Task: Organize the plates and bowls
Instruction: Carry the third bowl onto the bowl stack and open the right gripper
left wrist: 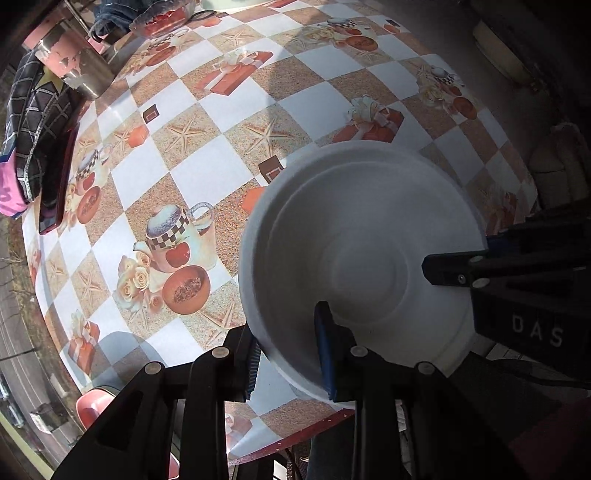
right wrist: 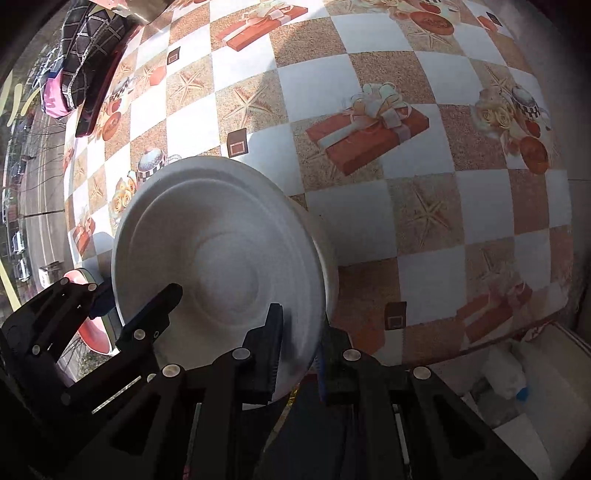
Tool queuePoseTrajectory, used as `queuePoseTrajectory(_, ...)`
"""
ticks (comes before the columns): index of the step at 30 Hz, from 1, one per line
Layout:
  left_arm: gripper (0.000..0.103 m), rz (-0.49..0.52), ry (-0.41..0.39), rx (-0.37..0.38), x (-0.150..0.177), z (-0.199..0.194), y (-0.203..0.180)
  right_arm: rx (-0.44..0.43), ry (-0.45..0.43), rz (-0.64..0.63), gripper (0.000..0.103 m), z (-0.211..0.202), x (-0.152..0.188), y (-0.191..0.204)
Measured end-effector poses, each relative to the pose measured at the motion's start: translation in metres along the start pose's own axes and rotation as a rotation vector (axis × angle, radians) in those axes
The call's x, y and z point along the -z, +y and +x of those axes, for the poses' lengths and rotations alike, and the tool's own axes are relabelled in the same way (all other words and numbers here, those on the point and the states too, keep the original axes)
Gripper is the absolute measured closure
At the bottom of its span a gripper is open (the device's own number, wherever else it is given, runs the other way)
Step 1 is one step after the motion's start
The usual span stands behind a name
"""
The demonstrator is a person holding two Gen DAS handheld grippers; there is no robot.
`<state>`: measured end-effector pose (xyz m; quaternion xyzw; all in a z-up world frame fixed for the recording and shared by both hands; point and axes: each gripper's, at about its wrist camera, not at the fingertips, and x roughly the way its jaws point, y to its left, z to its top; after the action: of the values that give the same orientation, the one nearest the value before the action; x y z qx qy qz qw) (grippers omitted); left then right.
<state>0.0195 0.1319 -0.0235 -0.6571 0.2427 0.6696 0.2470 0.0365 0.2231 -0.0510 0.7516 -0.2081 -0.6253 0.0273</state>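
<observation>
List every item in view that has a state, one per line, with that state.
white plate: held at its rim by both tongs, above the table near its edge.
left tongs: shut on the plate's rim.
right tongs: shut on the plate's rim.
metal pot: upright at the table's far side.
glass bowl: upright, red contents inside.
checkered bag: lying at the table's edge.
</observation>
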Motion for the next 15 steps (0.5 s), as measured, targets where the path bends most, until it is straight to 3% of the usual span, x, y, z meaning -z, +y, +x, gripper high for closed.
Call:
queuePoseTrajectory(6, 0.074, 0.008, 0.005, 0.006, 0.0, 0.004, -0.002, 0.01, 0.003, 0.01, 0.086, 0.003, 0.003, -0.005)
queuePoseTrajectory(8, 0.068, 0.008, 0.01, 0.007, 0.001, 0.006, -0.001, 0.011, 0.005, 0.007, 0.086, 0.004, 0.004, -0.006)
queuePoseTrajectory(12, 0.036, -0.008, 0.002, 0.001, 0.003, 0.002, 0.006, 0.012, 0.006, 0.018, 0.086, 0.006, 0.002, -0.009)
queuePoseTrajectory(13, 0.035, -0.018, -0.007, 0.01, 0.004, -0.001, 0.011, 0.019, 0.004, 0.026, 0.086, 0.005, 0.002, -0.011)
queuePoseTrajectory(14, 0.033, -0.029, -0.011, 0.023, 0.004, -0.004, 0.015, 0.022, -0.001, 0.035, 0.081, 0.003, 0.002, -0.014)
queuePoseTrajectory(15, 0.031, -0.042, -0.013, 0.035, 0.005, -0.007, 0.02, 0.022, -0.007, 0.046, 0.06, 0.001, 0.002, -0.017)
